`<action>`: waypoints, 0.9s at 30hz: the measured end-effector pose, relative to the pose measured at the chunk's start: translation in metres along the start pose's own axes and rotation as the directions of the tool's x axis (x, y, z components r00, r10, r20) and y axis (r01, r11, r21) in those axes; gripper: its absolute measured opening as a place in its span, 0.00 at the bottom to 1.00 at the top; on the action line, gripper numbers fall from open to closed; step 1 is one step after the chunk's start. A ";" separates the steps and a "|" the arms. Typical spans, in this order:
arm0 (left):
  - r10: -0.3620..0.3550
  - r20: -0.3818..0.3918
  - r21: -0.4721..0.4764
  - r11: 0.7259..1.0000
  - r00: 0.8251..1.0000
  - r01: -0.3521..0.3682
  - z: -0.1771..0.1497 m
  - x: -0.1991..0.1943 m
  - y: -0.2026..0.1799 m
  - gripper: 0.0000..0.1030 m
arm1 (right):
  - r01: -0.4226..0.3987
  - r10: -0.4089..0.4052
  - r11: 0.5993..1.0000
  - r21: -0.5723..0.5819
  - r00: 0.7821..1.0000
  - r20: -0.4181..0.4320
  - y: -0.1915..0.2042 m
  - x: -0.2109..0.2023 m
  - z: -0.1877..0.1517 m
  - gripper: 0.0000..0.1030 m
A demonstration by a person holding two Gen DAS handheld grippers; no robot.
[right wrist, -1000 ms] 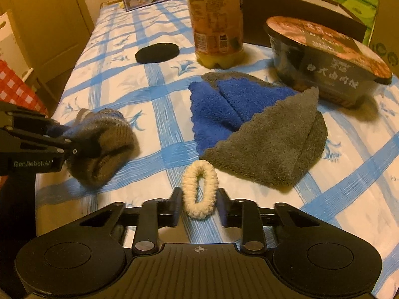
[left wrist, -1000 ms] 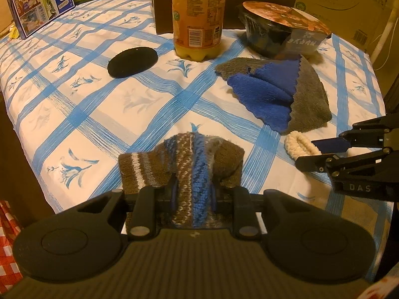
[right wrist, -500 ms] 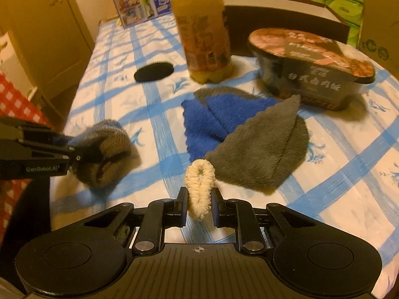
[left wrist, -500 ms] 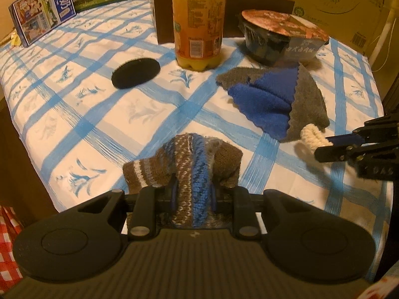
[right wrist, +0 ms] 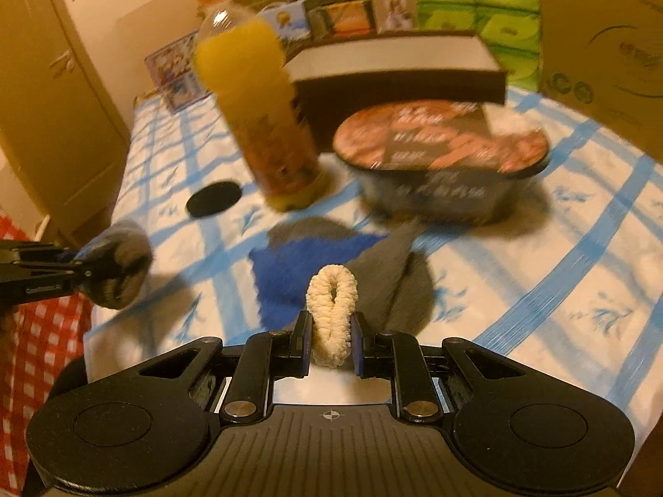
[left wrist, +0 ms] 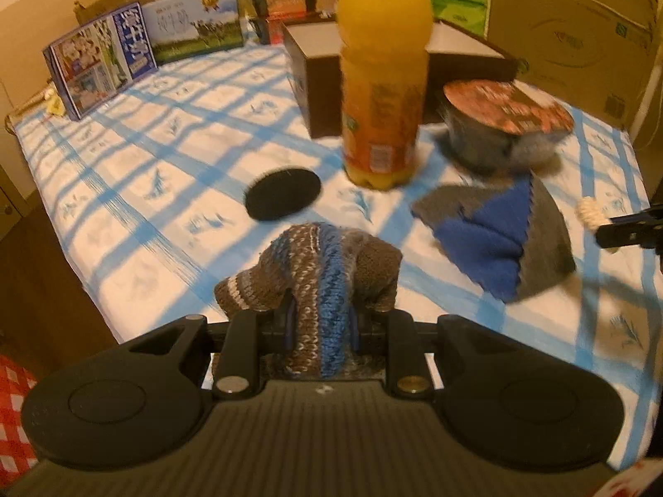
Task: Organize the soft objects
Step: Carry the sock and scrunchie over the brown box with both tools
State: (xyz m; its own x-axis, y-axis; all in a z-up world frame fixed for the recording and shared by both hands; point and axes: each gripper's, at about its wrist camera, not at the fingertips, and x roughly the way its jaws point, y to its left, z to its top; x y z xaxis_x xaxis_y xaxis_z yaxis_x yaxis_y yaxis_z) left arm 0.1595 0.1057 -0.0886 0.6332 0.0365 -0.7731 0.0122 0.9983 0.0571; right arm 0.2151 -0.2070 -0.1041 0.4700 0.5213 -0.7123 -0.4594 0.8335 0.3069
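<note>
Left gripper [left wrist: 321, 327] pinches knit sock [left wrist: 319, 265] | right gripper [right wrist: 331, 337] clamps hair tie [right wrist: 332, 302], lower centre | both limp, light: you grip mid-bundle.

brown-blue knit sock [left wrist: 319, 285] bunched and lifted off cloth, cream fuzzy hair tie [right wrist: 332, 310] pinched upright, grey-blue towel [left wrist: 501, 236] lay folded flat

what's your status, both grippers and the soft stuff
Left gripper shut on striped brown-and-blue knitted glove. Right gripper shut on cream fuzzy hair tie. Blue-and-grey folded cloth on table. Path unobstructed.
</note>
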 end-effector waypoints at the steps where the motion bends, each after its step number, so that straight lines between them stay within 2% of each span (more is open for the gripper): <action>1: 0.004 0.009 -0.003 1.000 1.000 -0.004 0.004 0.000 0.004 0.21 | 0.007 -0.007 1.000 0.003 1.000 0.011 -0.004 -0.002 0.004 0.19; 9: 0.034 0.089 -0.002 0.999 0.995 -0.034 0.052 0.008 0.036 0.21 | 0.059 -0.059 0.998 0.001 0.994 0.097 -0.036 -0.017 0.050 0.19; 17: 0.034 0.203 0.036 0.998 0.979 -0.042 0.122 0.023 0.063 0.21 | 0.072 -0.075 0.997 0.019 0.979 0.192 -0.070 -0.020 0.109 0.19; 24: 0.000 0.263 0.043 0.999 0.965 -0.011 0.181 0.052 0.079 0.21 | 0.064 -0.066 0.998 0.013 0.969 0.238 -0.087 -0.002 0.163 0.19; 27: -0.040 0.278 0.045 0.999 0.960 0.029 0.206 0.067 0.083 0.21 | 0.049 -0.048 0.999 0.004 0.967 0.249 -0.093 0.011 0.187 0.19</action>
State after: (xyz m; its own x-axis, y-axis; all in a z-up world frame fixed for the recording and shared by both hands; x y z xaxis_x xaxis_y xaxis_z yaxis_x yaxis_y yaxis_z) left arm 0.3621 0.1813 -0.0060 0.8226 -0.0178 -0.5683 0.0655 0.9958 0.0635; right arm 0.4037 -0.2447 -0.0225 0.6647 0.5095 -0.5464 -0.4326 0.8588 0.2744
